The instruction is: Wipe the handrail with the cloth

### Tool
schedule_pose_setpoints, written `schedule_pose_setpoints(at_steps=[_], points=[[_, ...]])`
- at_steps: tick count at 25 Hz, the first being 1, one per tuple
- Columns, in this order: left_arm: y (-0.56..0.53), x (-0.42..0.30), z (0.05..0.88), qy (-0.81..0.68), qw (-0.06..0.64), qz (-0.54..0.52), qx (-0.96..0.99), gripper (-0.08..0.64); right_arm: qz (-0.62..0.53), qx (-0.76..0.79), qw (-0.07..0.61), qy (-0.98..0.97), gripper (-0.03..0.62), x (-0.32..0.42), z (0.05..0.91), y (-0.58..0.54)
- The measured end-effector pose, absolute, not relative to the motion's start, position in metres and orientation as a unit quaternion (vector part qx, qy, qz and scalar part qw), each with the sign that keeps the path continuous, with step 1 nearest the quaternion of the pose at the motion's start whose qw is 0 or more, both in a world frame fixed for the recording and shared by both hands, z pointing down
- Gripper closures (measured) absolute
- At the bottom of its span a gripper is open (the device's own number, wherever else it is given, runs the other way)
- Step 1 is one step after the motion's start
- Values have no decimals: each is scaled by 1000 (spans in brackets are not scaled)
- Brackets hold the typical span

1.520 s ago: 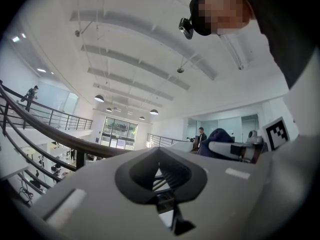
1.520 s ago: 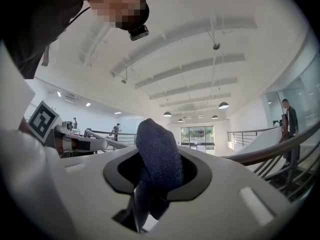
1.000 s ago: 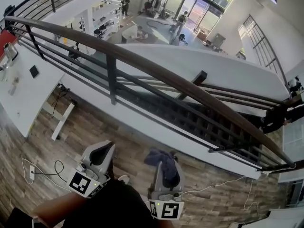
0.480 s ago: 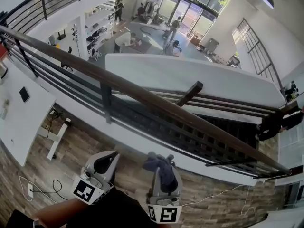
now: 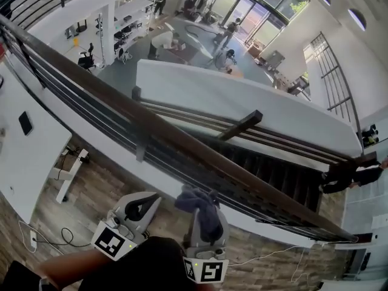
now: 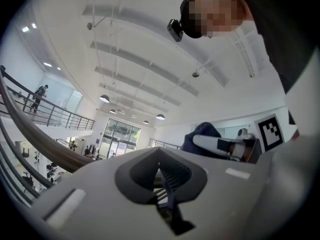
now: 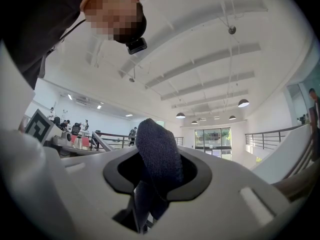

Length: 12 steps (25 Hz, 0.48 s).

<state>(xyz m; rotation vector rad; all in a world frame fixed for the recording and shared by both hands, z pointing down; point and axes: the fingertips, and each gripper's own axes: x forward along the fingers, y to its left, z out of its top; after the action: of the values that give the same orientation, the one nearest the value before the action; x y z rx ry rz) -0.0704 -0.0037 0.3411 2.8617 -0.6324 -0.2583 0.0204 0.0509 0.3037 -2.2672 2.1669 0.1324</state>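
Observation:
A dark brown wooden handrail (image 5: 182, 142) on a black metal railing runs across the head view from upper left to lower right. My right gripper (image 5: 204, 216) is shut on a dark blue cloth (image 5: 197, 202). The cloth bunches out above its jaws, just below the rail in the picture. In the right gripper view the cloth (image 7: 157, 159) fills the gap of the right gripper (image 7: 150, 194). My left gripper (image 5: 148, 202) sits to its left, shut and holding nothing. The left gripper view shows the left gripper (image 6: 162, 178), the rail (image 6: 45, 145) at left and the cloth (image 6: 202, 133) at right.
Black rails and a post (image 5: 140, 145) run under the handrail. Beyond it are a staircase (image 5: 273, 174) and an open lower floor with people. A white desk (image 5: 24, 144) stands at left. Cables (image 5: 42, 238) lie on the wood floor.
Both grippers have moved up toward the handrail, and the cloth now reaches almost to the lower rails. The head view has swung, so the rail lies steeper across the picture.

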Motion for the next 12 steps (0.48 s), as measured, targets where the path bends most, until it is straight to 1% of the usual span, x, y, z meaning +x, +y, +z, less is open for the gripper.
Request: schedule_pose_setpoints(at_steps=[12], points=[[-55, -90, 327, -291, 90, -88, 948, 561, 66, -666, 37, 742, 474, 2, 281, -54]])
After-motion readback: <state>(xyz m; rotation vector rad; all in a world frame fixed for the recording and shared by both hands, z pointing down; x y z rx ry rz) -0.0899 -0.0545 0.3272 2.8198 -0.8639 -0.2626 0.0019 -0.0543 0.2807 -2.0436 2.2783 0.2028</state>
